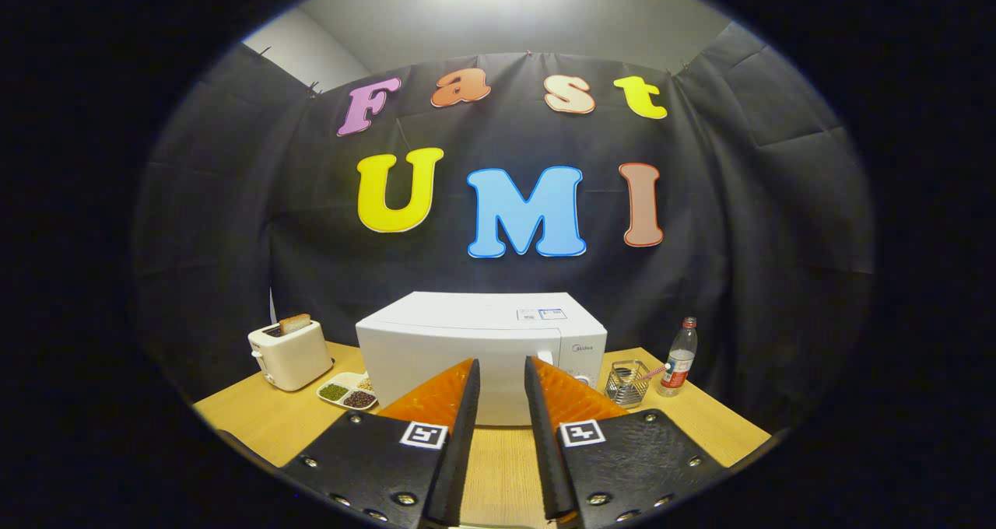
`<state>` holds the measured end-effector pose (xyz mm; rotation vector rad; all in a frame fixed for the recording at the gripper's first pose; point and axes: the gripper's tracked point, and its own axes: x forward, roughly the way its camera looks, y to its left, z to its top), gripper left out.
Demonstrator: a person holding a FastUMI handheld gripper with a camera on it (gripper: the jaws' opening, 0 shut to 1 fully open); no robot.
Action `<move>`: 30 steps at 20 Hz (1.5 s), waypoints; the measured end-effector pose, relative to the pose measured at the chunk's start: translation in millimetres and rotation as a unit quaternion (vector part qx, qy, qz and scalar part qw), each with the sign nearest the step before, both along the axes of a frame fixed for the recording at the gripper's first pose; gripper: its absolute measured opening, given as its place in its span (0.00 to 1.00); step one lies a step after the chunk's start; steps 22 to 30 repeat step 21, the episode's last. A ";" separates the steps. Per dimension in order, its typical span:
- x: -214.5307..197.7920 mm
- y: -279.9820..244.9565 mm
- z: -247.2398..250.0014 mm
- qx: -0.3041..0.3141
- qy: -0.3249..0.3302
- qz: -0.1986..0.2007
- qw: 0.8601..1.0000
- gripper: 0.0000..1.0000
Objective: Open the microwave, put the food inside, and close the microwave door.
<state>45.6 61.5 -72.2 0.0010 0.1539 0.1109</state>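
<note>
Tongs (502,367) apart, facing shut microwave (467,342)

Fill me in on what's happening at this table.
A person is holding the tongs open and empty, aimed at a white microwave just ahead on the wooden table. Its door is shut, so nothing has started. A toaster with bread and a divided dish sit on one side, a wire basket and a bottle on the other.
</note>
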 end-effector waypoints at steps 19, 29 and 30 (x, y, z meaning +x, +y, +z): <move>-75.5 -2.0 29.8 0.018 -0.040 0.008 0.999 0.97; -76.9 0.1 31.9 0.014 -0.042 0.012 0.999 0.97; -76.9 0.1 31.9 0.014 -0.042 0.012 0.999 0.97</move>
